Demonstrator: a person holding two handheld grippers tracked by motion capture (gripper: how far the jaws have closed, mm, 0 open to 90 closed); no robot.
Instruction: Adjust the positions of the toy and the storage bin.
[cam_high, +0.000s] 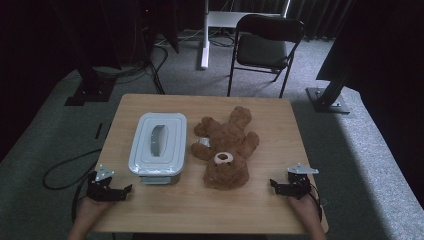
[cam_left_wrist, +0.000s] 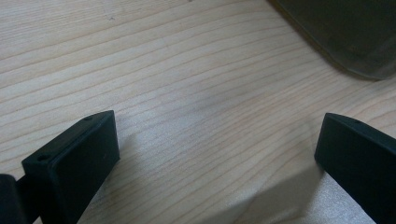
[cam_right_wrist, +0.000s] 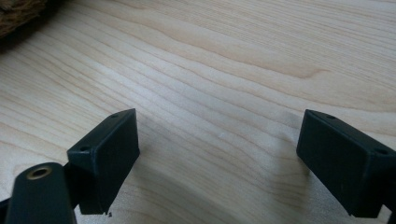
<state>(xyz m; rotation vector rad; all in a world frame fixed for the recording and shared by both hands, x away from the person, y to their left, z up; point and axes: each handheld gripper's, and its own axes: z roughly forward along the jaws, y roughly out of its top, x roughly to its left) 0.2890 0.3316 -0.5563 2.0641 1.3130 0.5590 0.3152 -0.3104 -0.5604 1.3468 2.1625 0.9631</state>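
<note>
Both grippers rest at the bench's (cam_high: 150, 215) near corners – left gripper (cam_high: 125, 190) beside the lidded box (cam_high: 158, 145); right gripper (cam_high: 274, 185) near the teddy bear (cam_high: 227, 150) – fingers apart, seemingly poised to reach in.

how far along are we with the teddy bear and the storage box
Nothing looks done yet. The teddy bear lies on the table beside the closed box, lid on. The left gripper and right gripper rest open near the front edge, holding nothing. Opening the box and handling the bear seem left.
</note>
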